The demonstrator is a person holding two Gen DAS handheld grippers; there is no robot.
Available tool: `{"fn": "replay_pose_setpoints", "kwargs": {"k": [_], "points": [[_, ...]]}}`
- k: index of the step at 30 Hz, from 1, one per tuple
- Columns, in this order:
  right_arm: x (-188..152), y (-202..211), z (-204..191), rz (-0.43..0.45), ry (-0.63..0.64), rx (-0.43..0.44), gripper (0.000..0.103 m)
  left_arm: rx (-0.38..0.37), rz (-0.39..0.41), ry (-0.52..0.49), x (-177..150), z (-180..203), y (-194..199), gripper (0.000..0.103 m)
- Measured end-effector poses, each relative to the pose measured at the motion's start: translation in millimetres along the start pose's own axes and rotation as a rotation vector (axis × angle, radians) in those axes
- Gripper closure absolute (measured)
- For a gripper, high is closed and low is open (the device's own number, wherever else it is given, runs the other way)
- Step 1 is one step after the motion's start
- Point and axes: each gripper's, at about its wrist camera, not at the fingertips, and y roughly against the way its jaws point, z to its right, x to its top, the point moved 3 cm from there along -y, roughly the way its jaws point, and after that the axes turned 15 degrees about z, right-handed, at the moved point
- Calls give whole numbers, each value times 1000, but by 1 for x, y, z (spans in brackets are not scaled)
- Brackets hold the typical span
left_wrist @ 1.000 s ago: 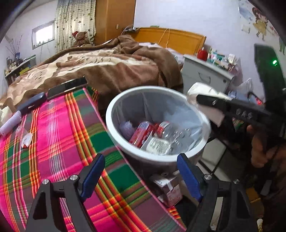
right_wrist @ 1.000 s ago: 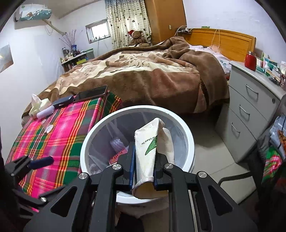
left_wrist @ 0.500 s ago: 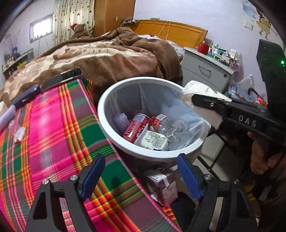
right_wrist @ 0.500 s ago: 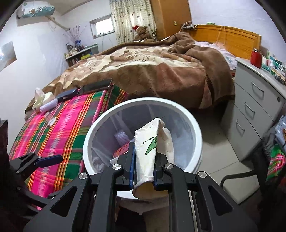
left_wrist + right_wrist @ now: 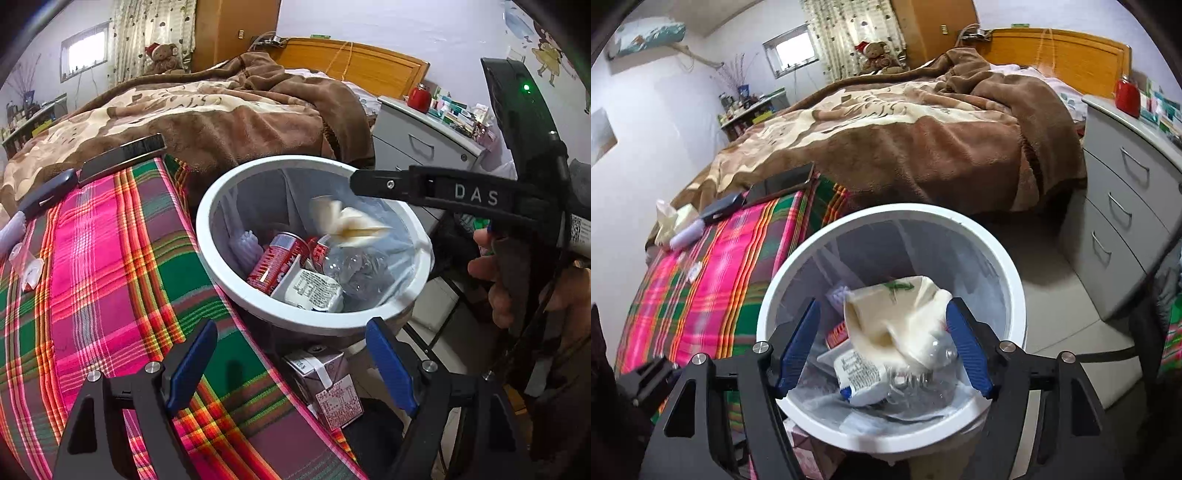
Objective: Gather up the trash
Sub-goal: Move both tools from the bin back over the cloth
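Observation:
A white trash bin (image 5: 295, 321) with a clear liner stands beside the plaid-covered table (image 5: 110, 277). Red cans (image 5: 277, 262), a white carton (image 5: 314, 291) and a clear bottle (image 5: 354, 266) lie inside. A crumpled white bag (image 5: 897, 321), blurred, is dropping loose into the bin (image 5: 768, 306); the left wrist view shows this bag (image 5: 347, 221) in mid-air. My right gripper (image 5: 882, 306) hovers over the bin, its jaws opening, pads off the bag. One of its fingers (image 5: 424, 186) reaches over the rim. My left gripper (image 5: 291, 325) stands open and empty before the bin.
A phone (image 5: 122, 157), a dark remote (image 5: 44, 192) and small wrappers (image 5: 27, 266) lie on the cloth's far end. A drink carton (image 5: 325, 384) sits low beneath the bin's front. A grey drawer chest (image 5: 1126, 221) stands right, the bed (image 5: 923, 140) behind.
My right gripper has gone from shut on the white bag to open, and the bag has dropped from its pads toward the bin. The left gripper stays open.

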Motion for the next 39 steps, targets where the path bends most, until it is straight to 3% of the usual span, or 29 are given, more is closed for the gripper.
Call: {"fn": "replay_pose_setpoints", "kwargs": {"k": [9, 16, 21, 29, 33, 39], "points": [[-11, 13, 1, 7, 6, -17, 31, -10, -14, 19, -5, -3, -1, 21], [-37, 63, -9, 66, 21, 32, 31, 38, 50, 70, 2, -27, 22, 21], [-35, 68, -16, 58, 60, 48, 31, 73, 106, 85, 10, -42, 40, 21], [-21, 62, -32, 84, 57, 36, 31, 151, 157, 159, 10, -92, 72, 21], [-16, 59, -53, 101, 82, 54, 31, 259, 175, 162, 6, -127, 89, 21], [-7, 40, -94, 100, 122, 111, 31, 336, 205, 259, 2, -191, 115, 21]]}}
